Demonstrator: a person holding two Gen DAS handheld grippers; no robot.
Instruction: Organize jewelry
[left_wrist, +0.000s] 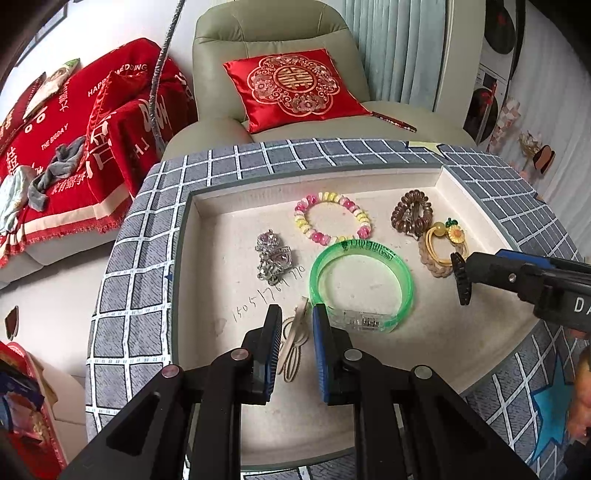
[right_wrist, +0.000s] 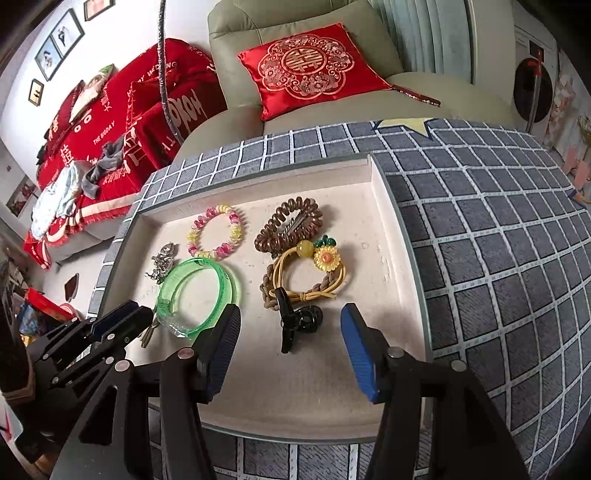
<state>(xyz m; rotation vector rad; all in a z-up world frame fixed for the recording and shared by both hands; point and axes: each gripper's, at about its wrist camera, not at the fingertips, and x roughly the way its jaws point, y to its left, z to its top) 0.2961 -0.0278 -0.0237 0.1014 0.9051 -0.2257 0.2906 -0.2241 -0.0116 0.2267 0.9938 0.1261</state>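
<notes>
- My left gripper (left_wrist: 294, 325) hangs over the near part of the white tray (left_wrist: 207, 236), jaws narrowed around a beige hair clip (left_wrist: 291, 343). I cannot tell whether the pads actually press on the clip or just flank it.
- My right gripper (right_wrist: 290, 334) has its jaws apart; a black claw clip (right_wrist: 295, 319) lies on the tray floor between them, touching neither pad.
- The claw clip rests against the near edge of a yellow hair tie with a sunflower charm (right_wrist: 314, 273), which overlaps a braided brown tie.
- Behind those sits a brown coil hair tie (right_wrist: 290, 223) with a metal clip across it.
- A green clear bangle (left_wrist: 360, 284) lies mid-tray, just right of my left gripper's fingers.
- A pink and yellow bead bracelet (left_wrist: 332, 218) lies beyond the bangle, near the far wall.
- A silver brooch cluster (left_wrist: 273, 258) sits left of the bangle.
- The tray rests on a grey checked cloth (right_wrist: 498, 258).
</notes>
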